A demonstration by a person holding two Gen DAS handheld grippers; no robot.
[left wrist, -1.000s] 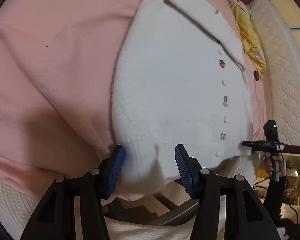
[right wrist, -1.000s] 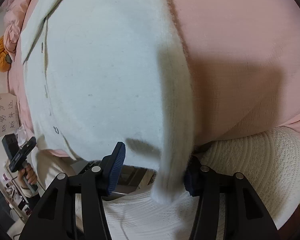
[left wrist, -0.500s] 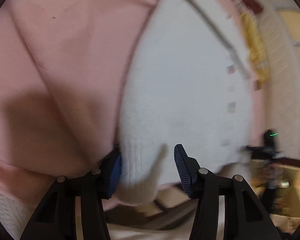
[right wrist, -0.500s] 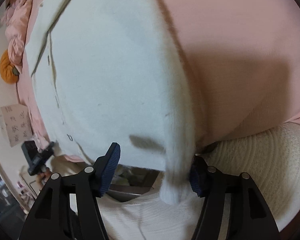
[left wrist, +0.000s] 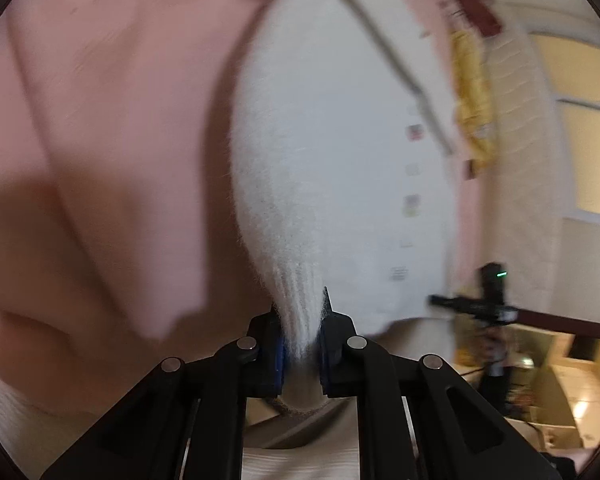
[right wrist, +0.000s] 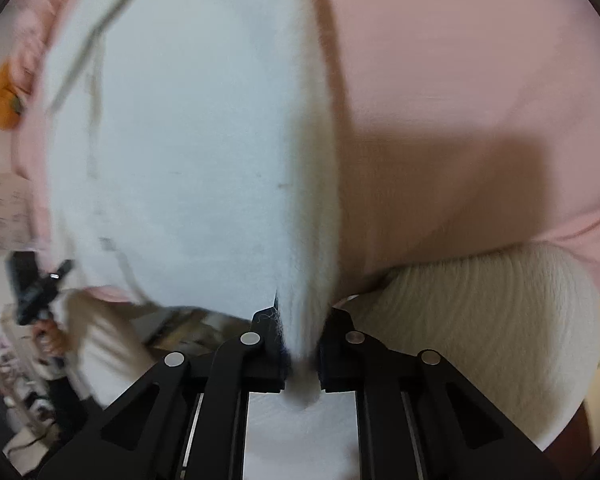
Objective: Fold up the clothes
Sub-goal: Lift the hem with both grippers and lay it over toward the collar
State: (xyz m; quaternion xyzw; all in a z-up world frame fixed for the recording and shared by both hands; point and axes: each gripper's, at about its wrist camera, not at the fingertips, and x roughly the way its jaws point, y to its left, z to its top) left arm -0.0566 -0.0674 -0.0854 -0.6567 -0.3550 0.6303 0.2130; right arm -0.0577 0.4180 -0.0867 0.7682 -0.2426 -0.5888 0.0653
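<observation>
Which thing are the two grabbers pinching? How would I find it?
Find the big pink bedspread; lying on it is a fluffy white cardigan. The left hand-held gripper and right hand-held gripper each pinch its near edge. Unlike the plain pink cover, it has a row of little buttons down its front.

The cardigan [left wrist: 332, 152] lies on the bedsheet [left wrist: 100, 120], its near hem corners between each tongs' jaws.

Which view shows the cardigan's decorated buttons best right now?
Left wrist view: the white cardigan shows its coloured buttons in a blurred row. In the right wrist view the cardigan shows only faint smears along the placket.
</observation>
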